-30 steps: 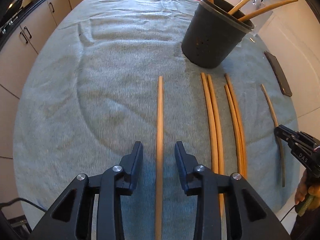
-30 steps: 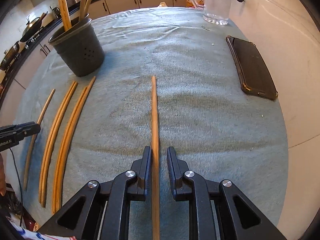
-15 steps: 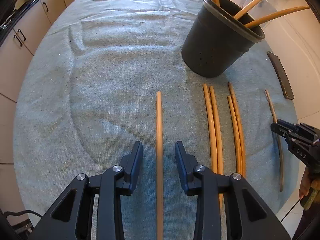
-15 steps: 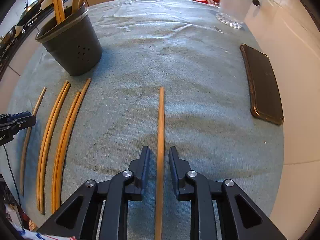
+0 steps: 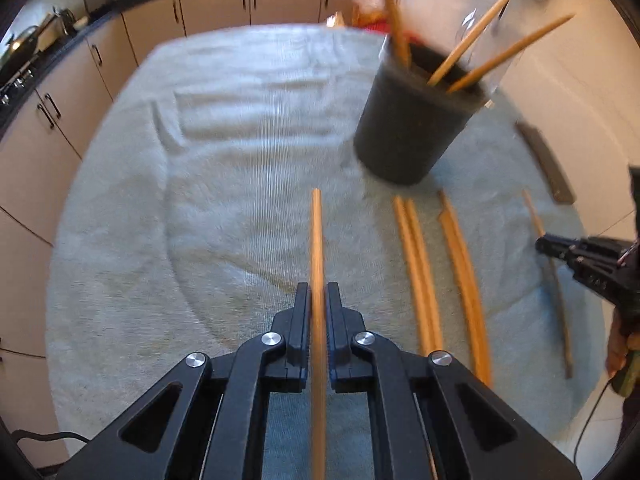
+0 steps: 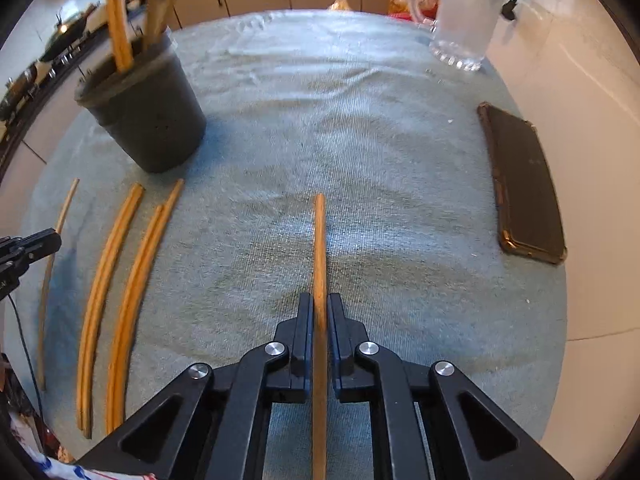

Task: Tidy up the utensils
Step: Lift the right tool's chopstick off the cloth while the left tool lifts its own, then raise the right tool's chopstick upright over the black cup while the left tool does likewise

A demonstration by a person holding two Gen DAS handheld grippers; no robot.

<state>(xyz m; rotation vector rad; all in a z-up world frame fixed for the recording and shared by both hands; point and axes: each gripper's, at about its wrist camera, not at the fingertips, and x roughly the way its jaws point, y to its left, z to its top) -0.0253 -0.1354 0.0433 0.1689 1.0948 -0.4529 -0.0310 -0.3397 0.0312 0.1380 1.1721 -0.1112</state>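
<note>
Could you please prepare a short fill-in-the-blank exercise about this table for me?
1. The left gripper and the right gripper are each shut on one ____.
2. Between the two grippers, ____ loose chopsticks lie on the cloth.
3. More chopsticks stand in a ____ holder.
4. To the right of the right gripper lies a dark ____.

Missing words: chopstick; four; black; phone.
</note>
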